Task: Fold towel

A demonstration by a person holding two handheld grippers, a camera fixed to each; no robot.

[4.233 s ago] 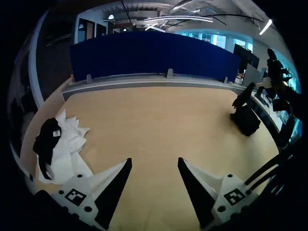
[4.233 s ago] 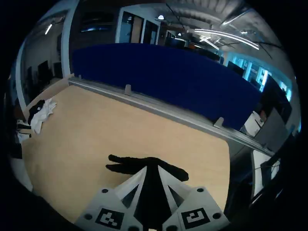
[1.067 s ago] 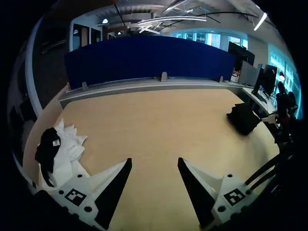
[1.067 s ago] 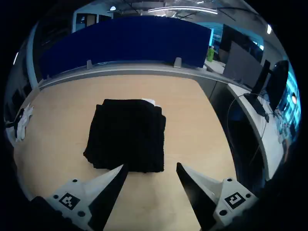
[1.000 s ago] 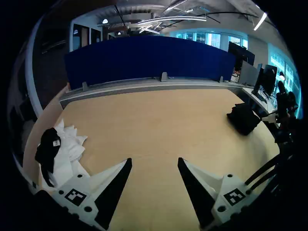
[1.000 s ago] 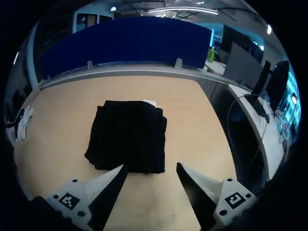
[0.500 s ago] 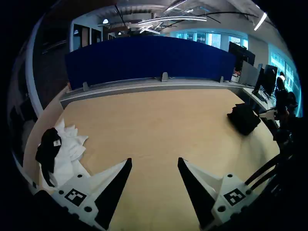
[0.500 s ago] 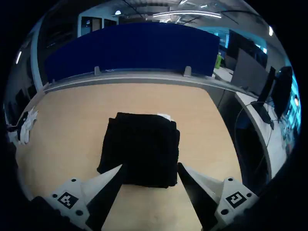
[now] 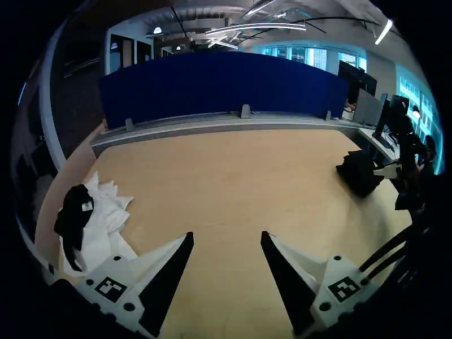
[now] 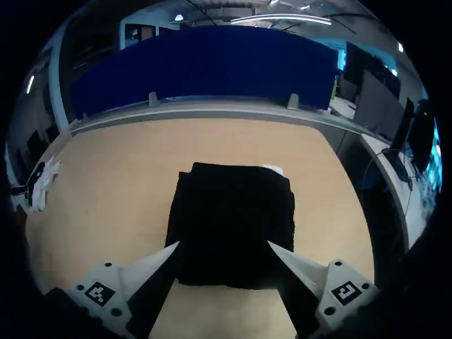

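The right gripper (image 10: 224, 246) has been closing in over the last second. The black folded towel (image 10: 231, 217) was lying just ahead of its fingertips, and its near edge is now sitting between the two spread fingers. The left gripper (image 9: 226, 234) has hardly shifted.

The right gripper's fingers are straddling the towel's near side. This looks like lining up to nudge or square the finished bundle, or to pick it up, since the cloth is already lying as a compact square on the light wooden table (image 10: 113, 181). The left gripper is hovering with its fingers wide apart over bare tabletop and gripping nothing. It is probably being kept out of the way, with the towel well off to its front right (image 9: 359, 172).

The fingers' dark inner faces are blending into the black cloth, so it is not clear whether they are touching it. The towel's layers and fold lines are also getting lost in the blackness, apart from a small white tag (image 10: 274, 168) at its far right corner. In the left gripper view, the right gripper beside the towel is too dark and distorted to read. A heap of white cloths (image 9: 104, 220) with a dark item on top is lying to the left gripper's near left.
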